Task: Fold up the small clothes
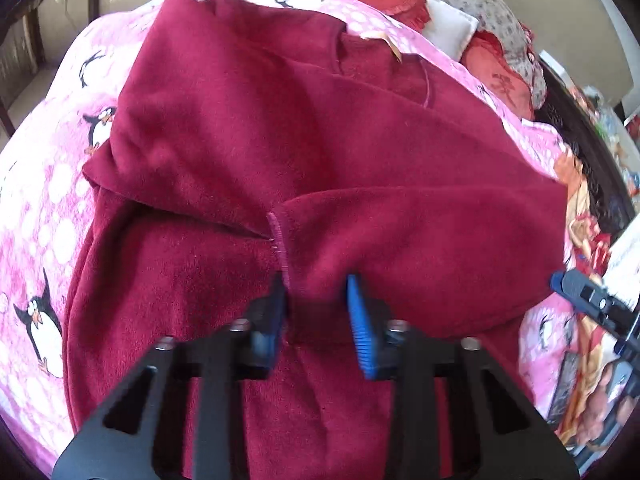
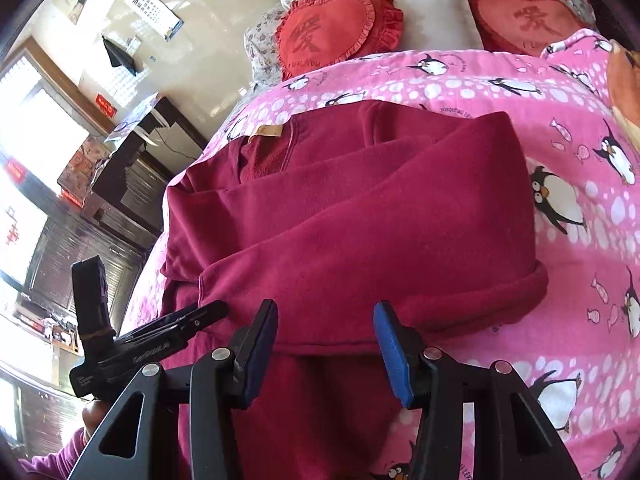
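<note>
Dark red fleece garment lying partly folded on a pink penguin bedspread, both grippers over its near edge

The fleece garment (image 1: 312, 152) (image 2: 360, 216) lies on the pink penguin bedspread (image 1: 36, 216) (image 2: 580, 152), a sleeve folded across its body and a tan label (image 2: 268, 131) showing at the far collar; the left gripper (image 1: 316, 312) (image 2: 200, 314) sits with jaws apart over a seam on the cloth, holding nothing, and the right gripper (image 2: 326, 340) (image 1: 560, 280) also has its jaws apart, hovering at the folded edge, with two red heart cushions (image 2: 332, 32) and a white pillow (image 2: 432, 12) at the bed's far end
</note>
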Demonstrator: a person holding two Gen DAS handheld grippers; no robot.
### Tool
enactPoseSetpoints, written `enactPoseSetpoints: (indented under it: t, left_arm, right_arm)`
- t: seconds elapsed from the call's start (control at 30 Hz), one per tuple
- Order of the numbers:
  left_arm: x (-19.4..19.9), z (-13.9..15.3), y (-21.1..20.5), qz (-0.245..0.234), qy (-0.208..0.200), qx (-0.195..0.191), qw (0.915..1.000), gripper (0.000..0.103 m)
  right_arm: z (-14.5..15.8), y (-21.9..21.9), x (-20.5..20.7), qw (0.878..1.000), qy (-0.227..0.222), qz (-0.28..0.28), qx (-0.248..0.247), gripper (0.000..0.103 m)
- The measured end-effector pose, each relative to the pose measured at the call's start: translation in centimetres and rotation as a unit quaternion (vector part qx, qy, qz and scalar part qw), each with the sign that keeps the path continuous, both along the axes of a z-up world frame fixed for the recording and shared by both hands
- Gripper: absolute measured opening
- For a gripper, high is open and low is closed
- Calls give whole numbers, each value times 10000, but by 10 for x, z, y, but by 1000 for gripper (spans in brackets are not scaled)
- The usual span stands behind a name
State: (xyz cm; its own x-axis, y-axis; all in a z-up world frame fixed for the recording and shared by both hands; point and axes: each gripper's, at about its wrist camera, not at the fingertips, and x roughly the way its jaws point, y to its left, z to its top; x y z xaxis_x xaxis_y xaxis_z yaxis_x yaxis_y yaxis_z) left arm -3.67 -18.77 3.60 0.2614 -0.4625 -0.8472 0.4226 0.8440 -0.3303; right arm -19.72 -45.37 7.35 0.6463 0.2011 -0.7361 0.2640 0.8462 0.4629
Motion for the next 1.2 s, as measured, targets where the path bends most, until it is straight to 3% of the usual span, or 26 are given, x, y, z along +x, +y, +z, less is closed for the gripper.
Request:
enactPoseSetpoints:
  t: [0.03, 0.23, 0.4, 0.53, 0.63, 0.7, 0.83, 0.93, 1.07, 1.13, 1.2]
  left_arm:
    - [-1, 5, 2, -46, 9, -140, 9999, 11]
    - [7, 62, 3, -289, -735, -372, 9962, 10]
    - [41, 95, 21, 152, -1306, -285, 9909, 10]
    - [68, 75, 34, 493, -1057, -70, 9931, 10]
    - [78, 50, 34, 619, -920, 299, 9934, 10]
    - [83, 35, 31, 667, -835, 474, 9931, 10]
    - [83, 22, 32, 671, -830, 569, 9927, 10]
    - [81, 25, 33, 629, -849, 544, 9929, 10]
    - [76, 24, 32, 534, -842, 531, 9936, 10]
    - [74, 23, 29, 494, -895, 607, 9929, 10]
    - [73, 22, 29, 493, -882, 627, 9929, 10]
  right_arm:
    - [2, -2, -2, 10000, -33, -44, -15, 48]
    - [13, -25, -16, 9988, -125, -446, -179, 48]
    - [23, -42, -22, 9966, -274, -746, -224, 48]
    - [29, -45, -11, 9954, -303, -758, -503, 48]
    - [33, -38, 8, 9937, -318, -609, -887, 48]
    - [31, -31, 22, 9924, -304, -471, -1096, 42]
    - [7, -25, 50, 9897, 179, -211, -1401, 37]
    - [-7, -24, 44, 9837, 534, -244, -1699, 37]
    - [-32, -30, 16, 9864, 869, -251, -1370, 37]
    - [-35, -38, 2, 9917, 755, -375, -974, 37]
    - [-25, -39, -6, 9921, 631, -505, -960, 37]
